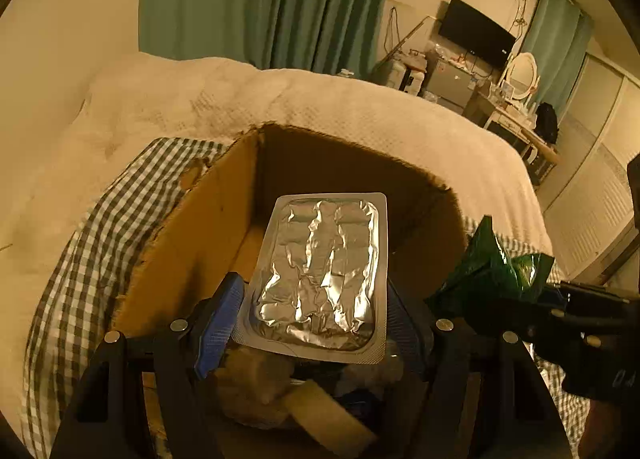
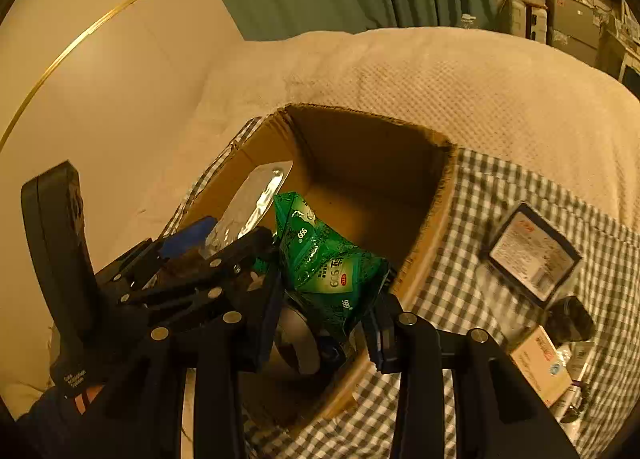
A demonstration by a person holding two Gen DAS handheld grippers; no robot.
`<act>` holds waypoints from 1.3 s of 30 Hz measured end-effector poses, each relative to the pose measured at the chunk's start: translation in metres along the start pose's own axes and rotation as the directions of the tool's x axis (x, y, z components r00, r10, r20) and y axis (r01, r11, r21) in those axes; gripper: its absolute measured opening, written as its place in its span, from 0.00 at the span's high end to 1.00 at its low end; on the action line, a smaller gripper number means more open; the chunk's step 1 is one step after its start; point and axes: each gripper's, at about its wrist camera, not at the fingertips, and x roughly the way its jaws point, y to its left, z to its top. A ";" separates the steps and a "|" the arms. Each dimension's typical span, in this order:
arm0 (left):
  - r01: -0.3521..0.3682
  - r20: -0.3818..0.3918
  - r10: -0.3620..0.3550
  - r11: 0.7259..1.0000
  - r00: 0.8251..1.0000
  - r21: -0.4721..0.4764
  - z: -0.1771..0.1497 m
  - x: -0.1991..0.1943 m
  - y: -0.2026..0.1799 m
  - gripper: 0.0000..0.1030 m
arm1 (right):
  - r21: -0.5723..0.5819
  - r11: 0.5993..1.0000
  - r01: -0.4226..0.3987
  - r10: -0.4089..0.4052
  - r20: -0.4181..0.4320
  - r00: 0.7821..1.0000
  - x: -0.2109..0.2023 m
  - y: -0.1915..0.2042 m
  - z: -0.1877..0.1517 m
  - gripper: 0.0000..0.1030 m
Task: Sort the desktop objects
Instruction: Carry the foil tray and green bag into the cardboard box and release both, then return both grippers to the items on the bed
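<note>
Left gripper, jaws wide, clamps a silver blister pack over the open cardboard box, right gripper, half-closed, pinches a green sachet over the same box: drop-off step, I judge, releasing comes next.
</note>
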 end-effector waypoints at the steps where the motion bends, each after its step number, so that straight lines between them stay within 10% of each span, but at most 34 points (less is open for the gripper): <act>1: -0.003 -0.003 0.003 1.000 1.000 0.003 -0.001 0.001 0.002 0.30 | 0.002 1.000 -0.003 0.003 -0.001 1.000 0.004 0.001 0.001 0.65; 18: 0.020 -0.067 -0.020 1.000 0.998 -0.006 -0.006 -0.007 -0.015 0.20 | 0.137 0.989 0.047 -0.057 0.066 0.996 -0.018 -0.033 0.002 0.52; 39: 0.206 -0.161 -0.172 0.952 0.972 0.226 -0.083 -0.013 -0.208 0.09 | 0.196 0.918 0.345 -0.354 0.009 0.935 -0.158 -0.179 -0.134 0.52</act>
